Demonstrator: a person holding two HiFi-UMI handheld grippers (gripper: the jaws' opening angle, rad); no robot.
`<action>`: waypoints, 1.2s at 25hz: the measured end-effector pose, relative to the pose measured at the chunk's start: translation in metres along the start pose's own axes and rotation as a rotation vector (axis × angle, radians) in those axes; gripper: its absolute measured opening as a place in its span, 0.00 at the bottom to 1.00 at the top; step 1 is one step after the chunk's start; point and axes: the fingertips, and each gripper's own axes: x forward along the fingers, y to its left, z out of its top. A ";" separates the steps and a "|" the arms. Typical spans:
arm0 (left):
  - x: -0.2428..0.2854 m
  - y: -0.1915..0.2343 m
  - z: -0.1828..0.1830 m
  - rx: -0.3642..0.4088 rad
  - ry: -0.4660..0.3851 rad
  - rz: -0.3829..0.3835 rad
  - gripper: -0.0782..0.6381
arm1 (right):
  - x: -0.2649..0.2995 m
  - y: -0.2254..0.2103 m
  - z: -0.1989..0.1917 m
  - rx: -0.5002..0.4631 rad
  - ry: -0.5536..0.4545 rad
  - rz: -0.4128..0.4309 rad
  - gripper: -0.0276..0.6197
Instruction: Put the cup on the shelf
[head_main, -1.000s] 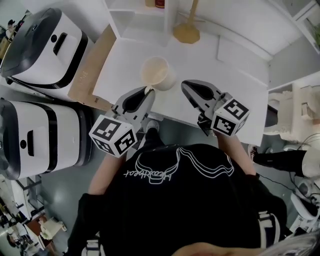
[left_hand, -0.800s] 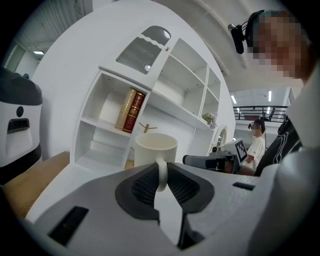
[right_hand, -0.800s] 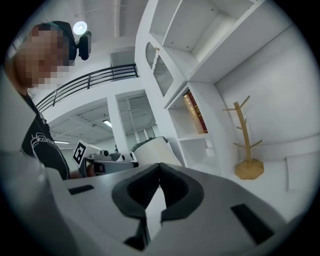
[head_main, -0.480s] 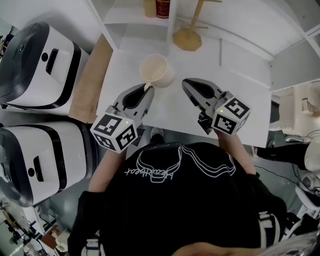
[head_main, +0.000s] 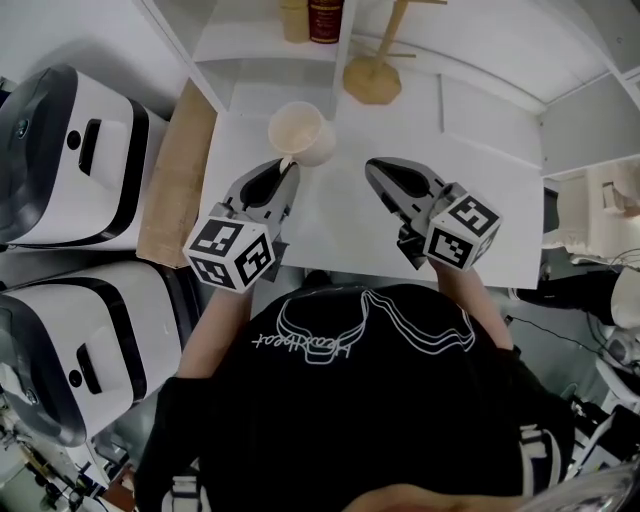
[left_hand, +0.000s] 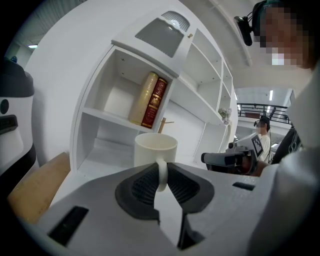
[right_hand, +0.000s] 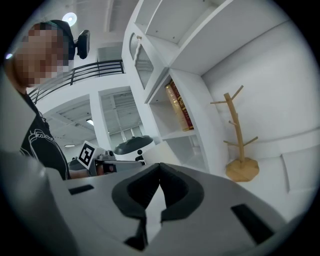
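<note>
A cream cup (head_main: 297, 134) (left_hand: 155, 150) hangs upright by its handle over the white table (head_main: 470, 190), just in front of the white shelf unit (head_main: 255, 45) (left_hand: 107, 117). My left gripper (head_main: 287, 170) (left_hand: 161, 176) is shut on the cup's handle, its dark pads pressing both sides of it. The lowest shelf compartment (left_hand: 102, 145) lies straight ahead of the cup. My right gripper (head_main: 378, 171) (right_hand: 159, 181) hovers to the right of the cup, apart from it, its jaws shut with nothing between them.
Two books (head_main: 311, 18) (left_hand: 148, 100) stand on the shelf above the lowest compartment. A wooden cup tree (head_main: 373, 76) (right_hand: 239, 150) stands at the back of the table. Two white-and-black machines (head_main: 70, 150) sit left of the table, beside a brown board (head_main: 170, 180).
The left gripper has carried the cup up and to the left, closer to the shelf. The right gripper has stayed where it was.
</note>
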 end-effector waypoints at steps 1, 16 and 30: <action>0.003 0.006 -0.001 -0.002 0.004 0.004 0.18 | 0.002 -0.002 -0.001 0.003 0.002 -0.006 0.05; 0.062 0.087 -0.016 0.017 0.080 0.084 0.18 | 0.023 -0.037 -0.019 0.063 0.023 -0.088 0.05; 0.114 0.133 -0.032 0.076 0.144 0.169 0.18 | 0.026 -0.060 -0.034 0.109 0.043 -0.136 0.05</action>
